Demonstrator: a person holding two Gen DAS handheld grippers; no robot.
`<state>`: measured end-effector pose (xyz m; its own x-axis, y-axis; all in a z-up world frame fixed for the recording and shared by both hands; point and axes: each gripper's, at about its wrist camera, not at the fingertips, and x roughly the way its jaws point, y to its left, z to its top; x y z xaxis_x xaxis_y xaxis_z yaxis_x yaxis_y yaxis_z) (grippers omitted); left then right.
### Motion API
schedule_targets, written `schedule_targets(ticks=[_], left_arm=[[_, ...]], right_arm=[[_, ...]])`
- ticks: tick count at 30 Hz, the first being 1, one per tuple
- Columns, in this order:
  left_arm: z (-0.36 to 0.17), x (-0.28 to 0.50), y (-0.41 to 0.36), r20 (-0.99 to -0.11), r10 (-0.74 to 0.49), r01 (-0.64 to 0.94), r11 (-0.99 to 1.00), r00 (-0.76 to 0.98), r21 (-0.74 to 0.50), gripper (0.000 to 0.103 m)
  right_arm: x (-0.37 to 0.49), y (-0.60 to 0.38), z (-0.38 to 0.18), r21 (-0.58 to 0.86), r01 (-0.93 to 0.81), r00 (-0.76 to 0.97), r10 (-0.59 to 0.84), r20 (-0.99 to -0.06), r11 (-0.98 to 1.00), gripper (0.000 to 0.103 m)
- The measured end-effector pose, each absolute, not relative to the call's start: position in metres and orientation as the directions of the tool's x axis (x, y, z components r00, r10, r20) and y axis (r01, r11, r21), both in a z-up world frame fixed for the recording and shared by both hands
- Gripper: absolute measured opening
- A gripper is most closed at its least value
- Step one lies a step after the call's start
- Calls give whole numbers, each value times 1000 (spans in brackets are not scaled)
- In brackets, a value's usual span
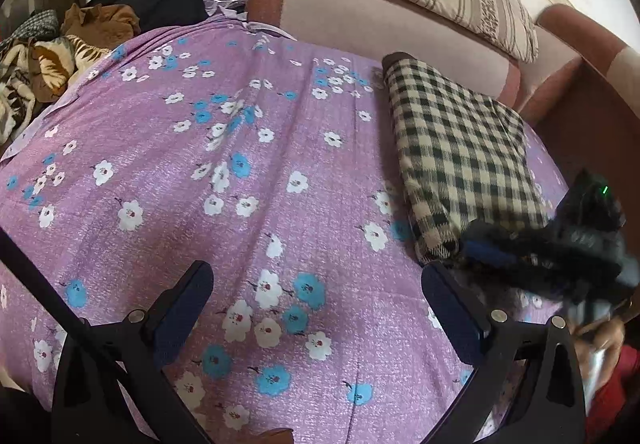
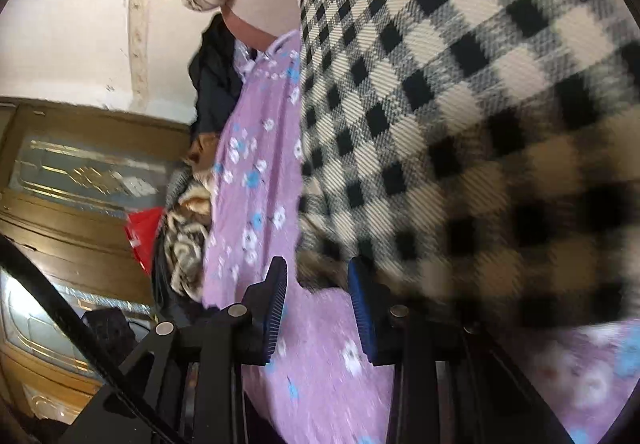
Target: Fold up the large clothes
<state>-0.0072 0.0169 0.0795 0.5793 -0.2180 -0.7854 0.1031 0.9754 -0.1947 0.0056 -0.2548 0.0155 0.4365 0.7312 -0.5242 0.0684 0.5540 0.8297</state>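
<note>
On the purple floral bedsheet point(image 1: 248, 180), the folded checked garment point(image 1: 460, 156) lies near the pink bolster point(image 1: 392, 28). Empty and hovering over bare sheet, the left gripper point(image 1: 316, 308) stands spread wide. Partly spread, the right gripper point(image 2: 318, 308) nears the garment's lower corner with nothing between its pads. A careless pinch there might catch the sheet too, or drag the fold open. Only the left view shows the heaped unfolded clothes point(image 1: 52, 56) plainly; the right view is blurred.
</note>
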Motion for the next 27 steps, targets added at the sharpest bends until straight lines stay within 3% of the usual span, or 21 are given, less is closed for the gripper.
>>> schedule_targets(ticks=[4,10,15,20,27], left_arm=[[75,-10,10,-783,-213,132,977,584,-167,103],[71,-5,6,-787,-205,133,979,581,-157,103],[72,-5,7,-776,-182,118,983,604,-139,103],[75,-17,-7,-756,-164,147,985,633,-90,103],[68,-36,-29,-761,-152,213,977,630,-19,103]], right_arm=[[19,-311,59,758,64,597,584,-550,649,37],[71,-365,66,476,309,610,213,-763,823,38],[30,-339,84,363,293,604,123,-787,884,40],[-37,-291,87,192,249,584,11,-812,949,54],[-94,-267,78,132,284,591,-65,-804,950,54]])
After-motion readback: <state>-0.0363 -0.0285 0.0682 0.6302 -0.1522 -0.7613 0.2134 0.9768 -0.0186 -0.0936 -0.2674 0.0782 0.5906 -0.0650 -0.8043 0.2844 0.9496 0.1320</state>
